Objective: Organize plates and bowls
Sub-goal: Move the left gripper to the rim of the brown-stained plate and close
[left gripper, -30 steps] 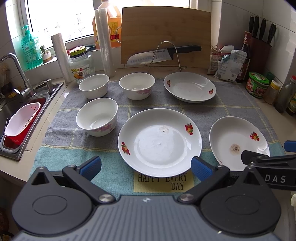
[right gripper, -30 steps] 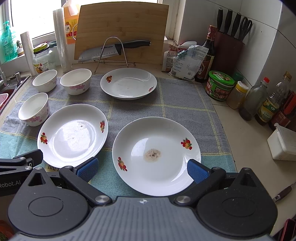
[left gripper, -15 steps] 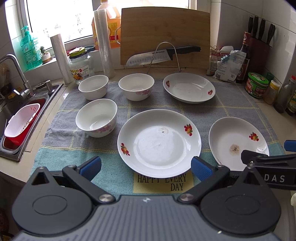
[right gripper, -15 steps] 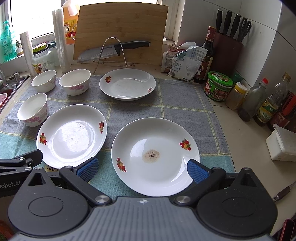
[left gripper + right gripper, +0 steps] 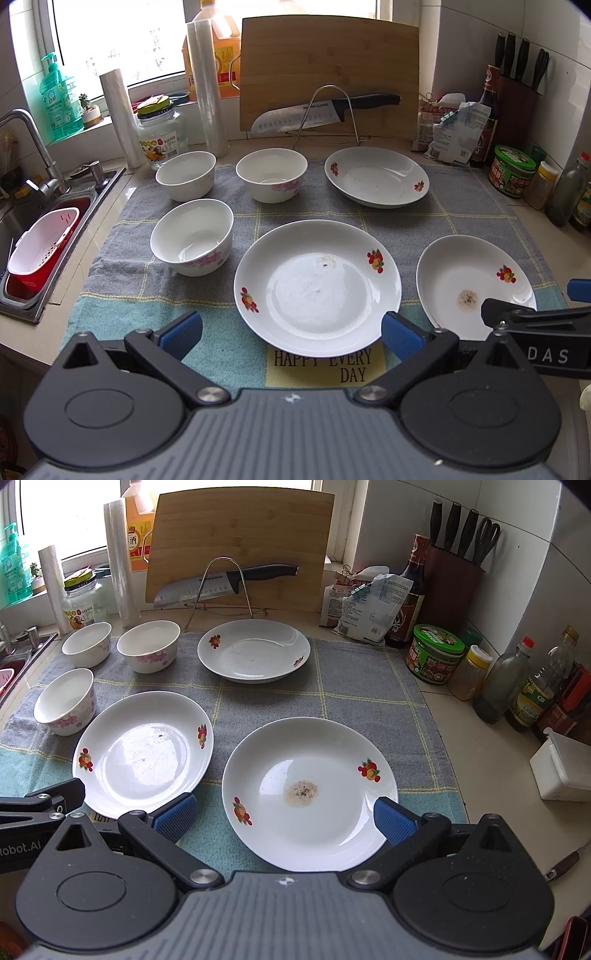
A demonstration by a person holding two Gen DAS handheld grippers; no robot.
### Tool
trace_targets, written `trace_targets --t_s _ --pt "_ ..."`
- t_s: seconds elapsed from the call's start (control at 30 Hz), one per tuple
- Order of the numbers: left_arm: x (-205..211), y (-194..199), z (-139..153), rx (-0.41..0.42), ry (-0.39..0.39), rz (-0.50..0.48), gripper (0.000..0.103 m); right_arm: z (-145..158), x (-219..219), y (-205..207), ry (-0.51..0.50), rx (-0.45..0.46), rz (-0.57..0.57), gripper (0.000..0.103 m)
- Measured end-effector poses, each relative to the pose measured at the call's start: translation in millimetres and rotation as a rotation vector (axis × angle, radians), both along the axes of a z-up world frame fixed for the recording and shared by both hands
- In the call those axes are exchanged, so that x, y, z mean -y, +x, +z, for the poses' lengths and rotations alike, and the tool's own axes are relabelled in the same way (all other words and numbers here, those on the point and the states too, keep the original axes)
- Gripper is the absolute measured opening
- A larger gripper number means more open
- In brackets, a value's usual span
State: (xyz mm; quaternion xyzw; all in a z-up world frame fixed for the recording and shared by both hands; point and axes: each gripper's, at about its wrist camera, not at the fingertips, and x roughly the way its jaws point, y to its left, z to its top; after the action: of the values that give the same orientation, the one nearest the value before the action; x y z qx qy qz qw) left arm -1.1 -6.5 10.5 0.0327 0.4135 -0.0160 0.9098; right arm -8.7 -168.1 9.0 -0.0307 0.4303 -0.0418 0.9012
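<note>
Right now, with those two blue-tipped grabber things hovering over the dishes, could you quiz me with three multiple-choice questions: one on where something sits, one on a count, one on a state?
1. Where is the knife?
A. In the sink
B. On a wire rack in front of the cutting board
C. On a plate

2. How many bowls are on the cloth?
A. Two
B. Three
C. Five

3. What state is the right gripper in?
A. Open, holding nothing
B. Shut on a bowl
C. Shut on a plate

Answers:
1 B: its blade lies across the wire rack, against the cutting board.
2 B: near-left bowl, far-left bowl, middle bowl.
3 A: its blue pads stand wide apart beside the stained plate, gripping nothing.
</note>
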Motion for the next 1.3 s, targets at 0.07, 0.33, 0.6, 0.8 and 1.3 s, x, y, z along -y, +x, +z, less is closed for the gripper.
trace_targets --t_s 0.07,0.33,0.6,0.8,1.3 --pt "0 1 0 0.000 -0.003 -0.002 0.102 0 0 0 -0.001 0.005 0.001 0.103" --pt "0 0 3 0.023 -0.046 -0.024 0.102 -2 5 -1 0.024 0.034 0.013 0.103" --pt "2 3 3 0.030 -0.059 -0.030 0.102 -3 11 -5 0.028 0.076 0.045 0.103" --pt "7 4 -1 0.018 -0.053 -0.044 0.102 -10 20 -12 0.024 0.109 0.088 0.103" --pt "27 12 -19 -0.007 -0.039 -0.089 0.102 -59 63 -37 0.060 0.124 0.183 0.103"
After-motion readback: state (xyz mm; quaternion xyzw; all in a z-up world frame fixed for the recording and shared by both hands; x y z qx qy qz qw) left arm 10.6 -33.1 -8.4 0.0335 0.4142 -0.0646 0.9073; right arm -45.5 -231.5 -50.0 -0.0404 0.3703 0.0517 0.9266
